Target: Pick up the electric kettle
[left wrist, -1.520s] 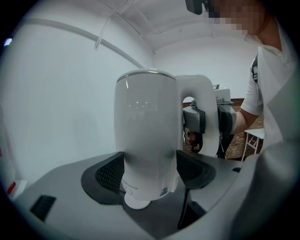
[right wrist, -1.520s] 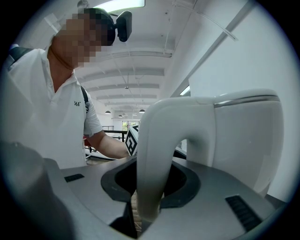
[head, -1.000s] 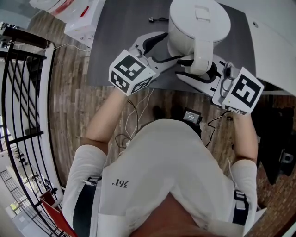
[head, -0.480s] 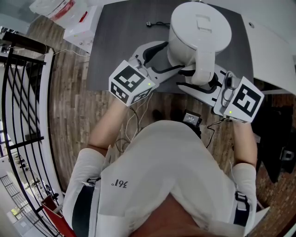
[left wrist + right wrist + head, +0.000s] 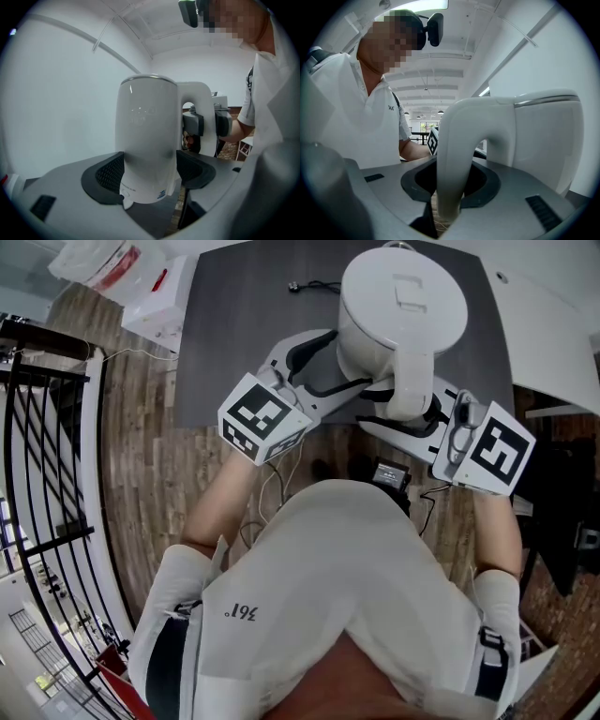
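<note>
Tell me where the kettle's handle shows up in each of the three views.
Head view: the handle is upper right of centre, running from the lid towards the right gripper.
Left gripper view: right of centre, arching off the kettle's far side.
Right gripper view: dead centre, between the jaws.
Shared landmark: the white kettle body, which the handle joins in all three.

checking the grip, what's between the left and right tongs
The kettle: left tongs clamp its body, right tongs its handle, shown in all three views.
</note>
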`<state>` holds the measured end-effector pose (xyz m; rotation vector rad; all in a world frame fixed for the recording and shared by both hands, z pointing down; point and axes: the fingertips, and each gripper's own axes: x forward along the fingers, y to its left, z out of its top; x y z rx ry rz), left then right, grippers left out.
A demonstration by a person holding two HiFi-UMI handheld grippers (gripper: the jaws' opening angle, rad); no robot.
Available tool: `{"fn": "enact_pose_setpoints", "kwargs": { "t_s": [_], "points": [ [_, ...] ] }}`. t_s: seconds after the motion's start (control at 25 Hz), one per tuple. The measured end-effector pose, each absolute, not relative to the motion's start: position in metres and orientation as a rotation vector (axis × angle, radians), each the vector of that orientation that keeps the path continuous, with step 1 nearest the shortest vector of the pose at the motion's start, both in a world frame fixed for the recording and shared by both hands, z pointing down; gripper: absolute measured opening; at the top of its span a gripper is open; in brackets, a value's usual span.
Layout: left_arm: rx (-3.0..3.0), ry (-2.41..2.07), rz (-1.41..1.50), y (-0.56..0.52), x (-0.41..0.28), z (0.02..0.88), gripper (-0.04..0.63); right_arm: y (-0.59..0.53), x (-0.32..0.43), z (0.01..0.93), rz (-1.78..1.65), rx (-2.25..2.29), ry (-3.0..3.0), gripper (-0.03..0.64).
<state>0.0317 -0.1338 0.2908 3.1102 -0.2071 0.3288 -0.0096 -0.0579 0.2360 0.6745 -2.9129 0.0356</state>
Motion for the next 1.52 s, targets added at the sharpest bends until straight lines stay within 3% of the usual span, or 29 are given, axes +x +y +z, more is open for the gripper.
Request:
{"fn": "enact_pose_setpoints", "kwargs": {
  "t_s": [1.0,1.52],
  "points": [
    [3.113,-0.060,0.336,-0.091,0.019,0.301,0.353,-0.019,-0.028,0.246,0.055,0.807,-2.885,0.106],
    [3.087,-0.254,0.326,-0.069,0.066,0.307,0.353,0.007,0.025,0.252,0.025,0.634,-2.895,0.106]
  ]
}}
